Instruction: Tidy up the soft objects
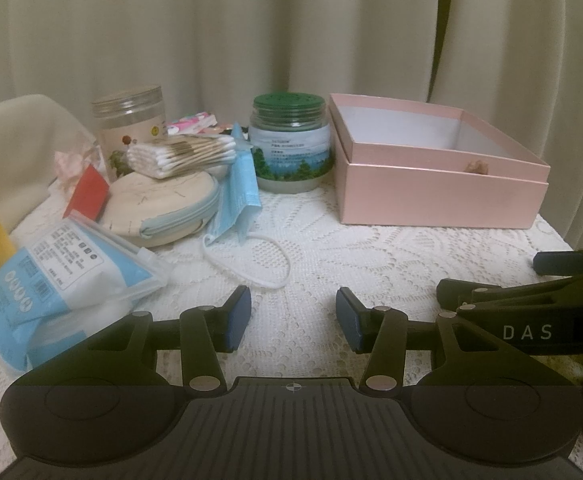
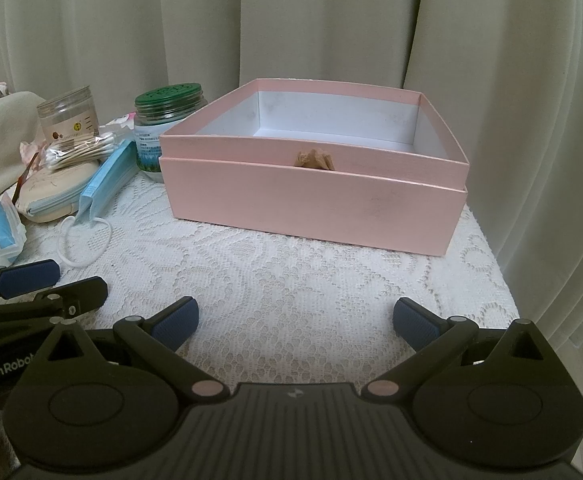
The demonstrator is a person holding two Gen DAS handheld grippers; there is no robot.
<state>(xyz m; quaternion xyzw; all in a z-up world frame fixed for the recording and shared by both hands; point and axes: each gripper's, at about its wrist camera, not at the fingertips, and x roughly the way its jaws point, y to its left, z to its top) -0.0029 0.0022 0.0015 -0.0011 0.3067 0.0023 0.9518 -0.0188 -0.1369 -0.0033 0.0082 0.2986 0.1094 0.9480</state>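
Your left gripper (image 1: 293, 318) is all matte black linkage with round silver pivot pins, a ribbed housing carrying a tiny crosshair mark, and flat fingers faced in blue textured pads (image 1: 240, 318). Your right gripper (image 2: 295, 318) matches it: black arms, two big round hubs, pinkish-silver pins and blue rubbery pads (image 2: 415, 322). White lettering reads "DAS" on one side body and "GenRobot", partly cut off, on the other.

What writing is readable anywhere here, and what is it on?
"DAS": on the right tongs.
"GenRobot", cut off at the frame edge: on the left tongs.
Green-lidded jar label: too small to read.
Blue-and-white packet print: blurred.
Clear jar sticker: unreadable.
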